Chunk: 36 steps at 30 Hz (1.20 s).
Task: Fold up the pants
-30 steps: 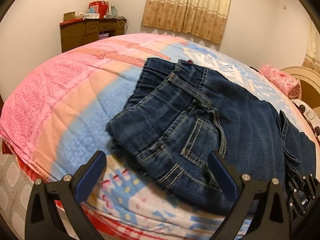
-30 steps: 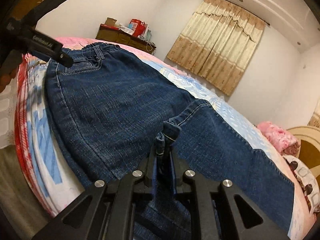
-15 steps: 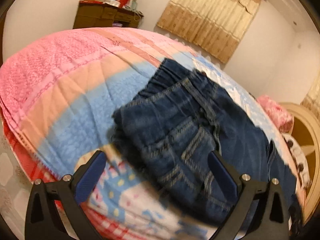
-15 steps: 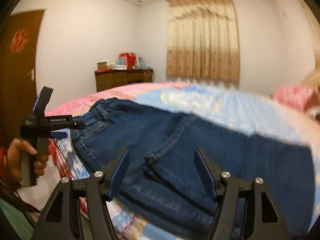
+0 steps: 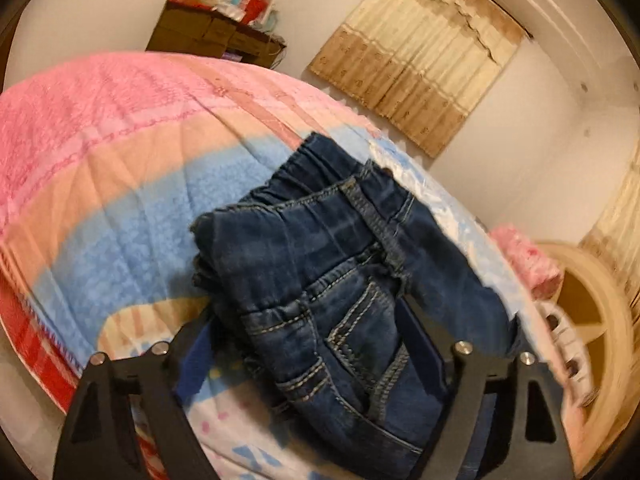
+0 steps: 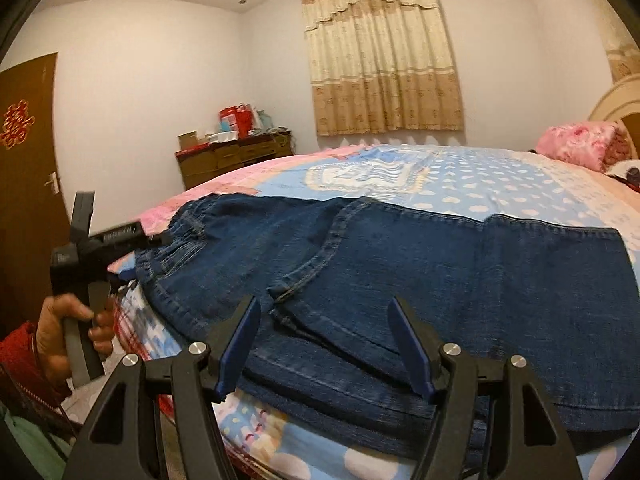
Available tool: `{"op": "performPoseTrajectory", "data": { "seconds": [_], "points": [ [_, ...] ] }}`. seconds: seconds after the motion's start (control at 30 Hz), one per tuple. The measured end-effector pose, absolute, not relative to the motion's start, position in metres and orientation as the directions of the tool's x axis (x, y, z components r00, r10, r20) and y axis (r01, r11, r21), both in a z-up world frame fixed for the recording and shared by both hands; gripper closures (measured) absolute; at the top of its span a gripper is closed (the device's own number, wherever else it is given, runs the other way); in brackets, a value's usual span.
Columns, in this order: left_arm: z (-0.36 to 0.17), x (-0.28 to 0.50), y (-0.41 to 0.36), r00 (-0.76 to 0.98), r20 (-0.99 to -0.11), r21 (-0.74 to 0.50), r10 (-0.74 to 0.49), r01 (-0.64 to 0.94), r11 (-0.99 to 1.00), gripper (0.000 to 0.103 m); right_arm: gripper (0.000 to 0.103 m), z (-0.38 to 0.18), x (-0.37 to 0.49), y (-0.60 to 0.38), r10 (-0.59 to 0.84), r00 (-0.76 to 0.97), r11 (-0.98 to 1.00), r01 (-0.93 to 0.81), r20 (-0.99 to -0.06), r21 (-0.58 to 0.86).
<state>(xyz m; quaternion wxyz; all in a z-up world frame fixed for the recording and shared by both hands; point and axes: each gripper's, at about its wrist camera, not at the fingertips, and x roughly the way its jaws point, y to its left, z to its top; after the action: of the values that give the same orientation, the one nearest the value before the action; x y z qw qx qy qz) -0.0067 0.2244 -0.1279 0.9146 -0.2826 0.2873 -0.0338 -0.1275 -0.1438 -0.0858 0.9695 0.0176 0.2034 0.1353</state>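
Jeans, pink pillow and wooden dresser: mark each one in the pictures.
jeans (image 6: 460, 280): right wrist view, on the flat upper leg panel.
pink pillow (image 6: 576, 142): right wrist view, on its flowered front face.
wooden dresser (image 6: 228, 160): right wrist view, on the drawer fronts.

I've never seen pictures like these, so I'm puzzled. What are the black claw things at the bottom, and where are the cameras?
There is no robot here. A person holds a black grabbing tool in each hand, and a small camera sits on each tool, looking out along its two fingers. That is why black fingers poke up at the bottom of both pictures.

One picture comes from the left tool, the other from the right tool. In the right tool's picture you can also see the person's hand gripping the left tool's handle.

Blue jeans lie on the bed, and one leg seems to be folded over the other.

The left tool's jaws are closing with the waist end of the jeans between them, but they don't seem to be pinching it yet. The right tool is open and holds nothing.
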Motion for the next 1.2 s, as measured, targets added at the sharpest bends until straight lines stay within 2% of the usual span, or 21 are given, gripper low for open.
{"op": "performPoseTrajectory", "data": {
  "seconds": [0.03, 0.1, 0.2, 0.27, 0.33, 0.4, 0.47, 0.53, 0.6, 0.7, 0.77, 0.97, 1.2],
  "points": [
    [-0.130, -0.003, 0.221, 0.830, -0.511, -0.517, -0.222, -0.090, 0.852, 0.007, 0.036, -0.085, -0.128, -0.146, 0.259, 0.885, 0.966, -0.242, -0.387, 0.093],
    [-0.128, -0.002, 0.215, 0.838, -0.500, -0.523, -0.218, -0.092, 0.847, 0.000, 0.036, -0.085, -0.128, -0.154, 0.253, 0.888, 0.967, -0.224, -0.384, 0.119],
    [-0.125, 0.002, 0.215, 0.841, -0.498, -0.553, -0.211, -0.121, 0.824, 0.001, 0.036, -0.082, -0.133, -0.170, 0.260, 0.890, 0.963, -0.210, -0.374, 0.169],
    [-0.124, -0.003, 0.218, 0.851, -0.478, -0.577, -0.219, -0.116, 0.808, 0.012, 0.036, -0.080, -0.141, -0.188, 0.272, 0.895, 0.953, -0.199, -0.353, 0.229],
    [-0.123, -0.007, 0.225, 0.851, -0.480, -0.582, -0.214, -0.127, 0.803, 0.037, 0.036, -0.080, -0.153, -0.218, 0.287, 0.901, 0.924, -0.170, -0.325, 0.343],
    [-0.125, -0.010, 0.233, 0.851, -0.479, -0.604, -0.213, -0.144, 0.784, 0.049, 0.036, -0.087, -0.167, -0.262, 0.311, 0.907, 0.845, -0.127, -0.283, 0.519],
    [-0.124, -0.011, 0.233, 0.851, -0.483, -0.599, -0.207, -0.149, 0.787, 0.053, 0.036, -0.108, -0.184, -0.314, 0.311, 0.924, 0.685, -0.056, -0.222, 0.726],
    [-0.120, -0.014, 0.228, 0.855, -0.491, -0.555, -0.169, -0.158, 0.817, 0.054, 0.036, -0.131, -0.200, -0.352, 0.287, 0.944, 0.502, -0.006, -0.160, 0.865],
    [-0.114, -0.018, 0.220, 0.866, -0.483, -0.508, -0.129, -0.157, 0.847, 0.054, 0.036, -0.149, -0.214, -0.374, 0.264, 0.960, 0.349, -0.010, -0.089, 0.937],
    [-0.104, -0.020, 0.213, 0.880, -0.460, -0.470, -0.114, -0.133, 0.873, 0.054, 0.036, -0.157, -0.220, -0.381, 0.274, 0.961, 0.232, -0.049, -0.017, 0.972],
    [-0.103, -0.018, 0.216, 0.880, -0.457, -0.493, -0.129, -0.130, 0.860, 0.054, 0.036, -0.161, -0.214, -0.377, 0.313, 0.950, 0.176, -0.062, 0.003, 0.982],
    [-0.109, -0.017, 0.225, 0.868, -0.472, -0.527, -0.153, -0.138, 0.839, 0.054, 0.036, -0.181, -0.187, -0.352, 0.429, 0.902, 0.072, 0.009, -0.039, 0.997],
    [-0.112, -0.015, 0.223, 0.859, -0.490, -0.517, -0.150, -0.147, 0.843, 0.049, 0.036, -0.185, -0.152, -0.339, 0.467, 0.882, 0.086, 0.022, -0.060, 0.996]
  ]
}}
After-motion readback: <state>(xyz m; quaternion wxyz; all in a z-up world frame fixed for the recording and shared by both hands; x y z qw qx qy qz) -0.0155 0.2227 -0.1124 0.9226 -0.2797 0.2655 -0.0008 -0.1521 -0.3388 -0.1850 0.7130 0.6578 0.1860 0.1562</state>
